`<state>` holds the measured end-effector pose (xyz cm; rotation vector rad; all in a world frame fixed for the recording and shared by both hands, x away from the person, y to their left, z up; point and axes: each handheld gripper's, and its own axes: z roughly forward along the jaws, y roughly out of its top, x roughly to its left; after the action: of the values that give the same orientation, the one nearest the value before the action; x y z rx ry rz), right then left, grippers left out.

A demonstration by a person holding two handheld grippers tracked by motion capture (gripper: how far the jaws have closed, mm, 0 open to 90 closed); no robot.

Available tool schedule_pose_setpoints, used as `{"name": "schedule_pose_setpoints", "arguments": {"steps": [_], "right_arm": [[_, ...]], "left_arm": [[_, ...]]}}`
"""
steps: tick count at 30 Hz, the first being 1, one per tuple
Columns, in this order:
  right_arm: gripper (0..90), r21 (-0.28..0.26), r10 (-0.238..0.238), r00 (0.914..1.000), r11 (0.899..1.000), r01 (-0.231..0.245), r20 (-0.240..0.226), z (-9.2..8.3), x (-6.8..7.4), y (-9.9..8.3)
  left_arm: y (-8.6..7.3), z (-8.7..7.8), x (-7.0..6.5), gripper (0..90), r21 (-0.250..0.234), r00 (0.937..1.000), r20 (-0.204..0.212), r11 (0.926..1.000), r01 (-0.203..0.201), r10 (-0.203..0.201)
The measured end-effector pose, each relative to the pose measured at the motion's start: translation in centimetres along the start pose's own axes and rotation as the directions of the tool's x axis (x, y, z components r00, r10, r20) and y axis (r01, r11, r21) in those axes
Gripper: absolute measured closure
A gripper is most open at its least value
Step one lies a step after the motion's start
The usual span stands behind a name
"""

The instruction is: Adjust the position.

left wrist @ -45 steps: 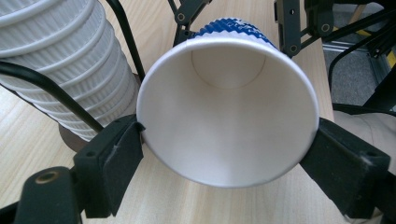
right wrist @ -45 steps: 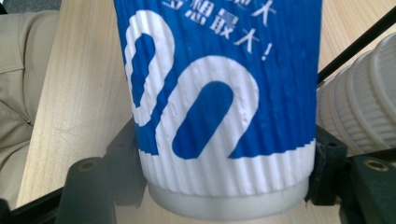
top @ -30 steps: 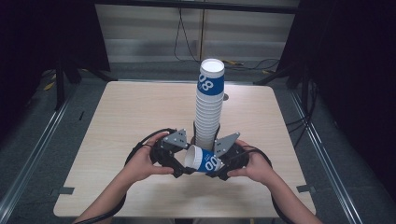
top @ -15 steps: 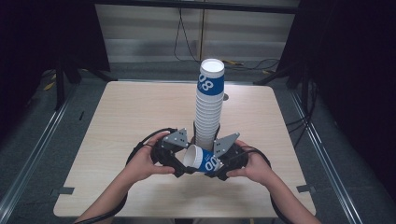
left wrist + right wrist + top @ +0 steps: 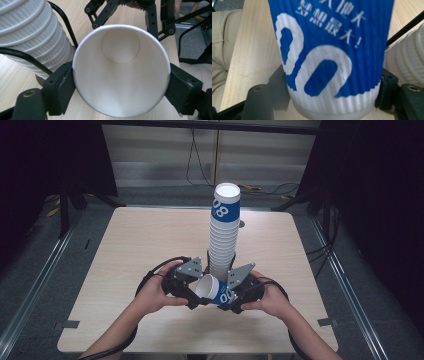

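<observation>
Fingers (image 5: 62, 91) of both grippers on cup (image 5: 212, 290)

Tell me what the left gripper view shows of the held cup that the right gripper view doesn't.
The left gripper view looks into the cup's open mouth: white inside, round bottom, and the left gripper's pads against its rim. The right gripper view instead shows the cup's ribbed blue outside with white lettering and its white base end, which the right gripper clamps from both sides. Both views share the wooden table and the tall stack of cups beside the held one.
</observation>
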<state>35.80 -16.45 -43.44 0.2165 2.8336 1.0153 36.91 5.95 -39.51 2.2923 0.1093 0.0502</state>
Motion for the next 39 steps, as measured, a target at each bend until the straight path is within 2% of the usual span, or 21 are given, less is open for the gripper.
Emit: {"name": "schedule_pose_setpoints", "arguments": {"steps": [4, 7, 16, 17, 21, 23, 28, 31, 39], "right_arm": [[29.8, -0.008, 0.009, 1.0, 1.0, -0.009, -0.001, 0.1, 0.0, 0.0], [29.7, -0.007, -0.004, 1.0, 1.0, 0.004, 0.001, 0.1, -0.1, 0.0], [28.6, -0.019, 0.025, 0.9997, 0.999, -0.025, 0.0, 0.2, 0.0, -0.2], [23.7, -0.003, 0.033, 0.9994, 0.999, -0.033, 0.008, 0.2, 0.0, -0.2], [20.0, -0.005, 0.064, 0.998, 0.998, -0.064, 0.002, 0.1, 0.0, -0.5], [17.9, -0.006, 0.074, 0.9972, 0.997, -0.074, 0.004, -0.1, -0.1, -0.7], [15.8, -0.005, 0.12, 0.9926, 0.993, -0.12, 0.016, -0.2, -0.1, -1.1], [14.4, 0.003, 0.131, 0.9911, 0.991, -0.132, 0.022, -0.1, -0.1, -1.3], [13.4, -0.003, 0.185, 0.9827, 0.983, -0.185, 0.011, -0.2, -0.2, -1.8]], "left_arm": [[0.1, -0.1, 0.0, 19.4, 0.005, 1.0, -0.001, 1.0, 0.008, -0.008], [0.1, -0.1, -0.1, 19.7, 0.002, 0.9999, -0.008, 0.9999, 0.014, -0.014], [0.4, -0.2, -0.1, 21.2, 0.033, 0.9999, -0.007, 0.9993, 0.015, -0.015], [0.4, -0.3, 0.0, 21.2, 0.045, 0.9995, -0.028, 0.9989, 0.013, -0.012], [0.1, -0.8, 0.3, 21.2, 0.052, 0.9987, -0.035, 0.9979, 0.04, -0.038], [0.0, -1.0, 0.4, 21.2, 0.059, 0.9988, -0.037, 0.9977, 0.034, -0.031], [-0.4, -1.3, 0.4, 21.1, 0.071, 0.9979, -0.046, 0.9962, 0.05, -0.047], [-0.5, -1.3, 0.4, 21.1, 0.081, 0.9977, -0.047, 0.9953, 0.053, -0.049], [-0.9, -1.7, 0.6, 21.1, 0.116, 0.9961, -0.056, 0.9904, 0.075, -0.069]]}}
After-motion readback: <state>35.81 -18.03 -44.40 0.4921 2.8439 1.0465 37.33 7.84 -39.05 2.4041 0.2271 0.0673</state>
